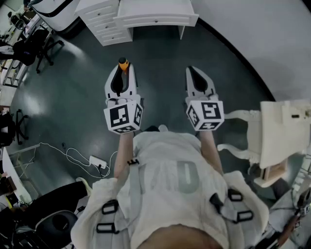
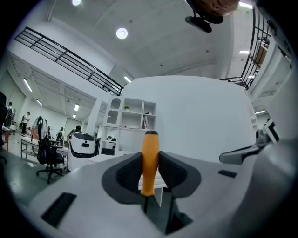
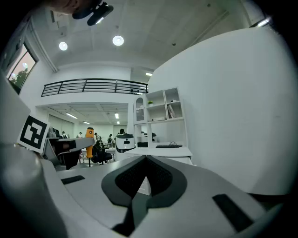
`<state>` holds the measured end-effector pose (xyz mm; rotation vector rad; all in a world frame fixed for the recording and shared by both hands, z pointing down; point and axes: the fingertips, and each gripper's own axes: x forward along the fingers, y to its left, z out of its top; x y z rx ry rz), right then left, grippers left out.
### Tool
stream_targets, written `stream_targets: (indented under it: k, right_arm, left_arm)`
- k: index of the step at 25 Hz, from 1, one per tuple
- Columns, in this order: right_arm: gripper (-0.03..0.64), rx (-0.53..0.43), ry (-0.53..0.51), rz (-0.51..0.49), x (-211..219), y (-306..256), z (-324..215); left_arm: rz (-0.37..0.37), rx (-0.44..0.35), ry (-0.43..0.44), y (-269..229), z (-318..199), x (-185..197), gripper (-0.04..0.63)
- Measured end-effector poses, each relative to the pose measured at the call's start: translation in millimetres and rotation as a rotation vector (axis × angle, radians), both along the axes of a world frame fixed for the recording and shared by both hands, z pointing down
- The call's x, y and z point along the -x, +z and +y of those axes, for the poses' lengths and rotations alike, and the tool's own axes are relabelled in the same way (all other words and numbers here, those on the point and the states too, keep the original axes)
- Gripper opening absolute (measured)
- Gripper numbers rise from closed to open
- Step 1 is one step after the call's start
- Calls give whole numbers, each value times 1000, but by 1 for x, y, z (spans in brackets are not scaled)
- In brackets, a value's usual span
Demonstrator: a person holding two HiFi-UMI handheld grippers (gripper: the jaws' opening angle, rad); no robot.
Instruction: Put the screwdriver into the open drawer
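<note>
Left gripper point(image 1: 123, 69) clenched on screwdriver point(image 2: 150, 158): orange handle upright between pads, dark shaft below. Right gripper point(image 1: 192, 73) closed, empty. Screwdriver judged light, rigid; smooth handle may slip, mid-handle hold sound. White desk point(image 1: 155, 18) at 12 o'clock, well apart.

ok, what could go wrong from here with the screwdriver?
1. The left gripper pinches the screwdriver only on its smooth orange handle, standing upright; it may pivot or slip while carried.
2. The white desk lies ahead, and no view clearly shows an open drawer, so the drop could miss.
</note>
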<state>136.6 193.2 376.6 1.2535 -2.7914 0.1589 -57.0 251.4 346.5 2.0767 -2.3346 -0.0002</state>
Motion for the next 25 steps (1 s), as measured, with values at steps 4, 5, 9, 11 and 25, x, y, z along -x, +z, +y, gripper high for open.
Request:
stream_targets:
  k: [4, 5, 9, 11, 25]
  right_arm:
    - [5, 1, -2, 9, -3, -1, -2]
    - [5, 6, -7, 8, -3, 0, -1]
    - [5, 65, -44, -44, -3, 7, 4]
    - [5, 98, -45, -63, -2, 13, 6]
    - [5, 87, -56, -38, 23, 16, -2]
  left_arm:
    - [6, -1, 1, -2, -3, -3, 107]
    - [7, 0, 3, -2, -3, -4, 107]
    - [2, 10, 13, 1, 0, -8, 107]
    - [1, 15, 16, 0, 2, -10, 107]
    - [10, -10, -46, -11, -5, 27, 107]
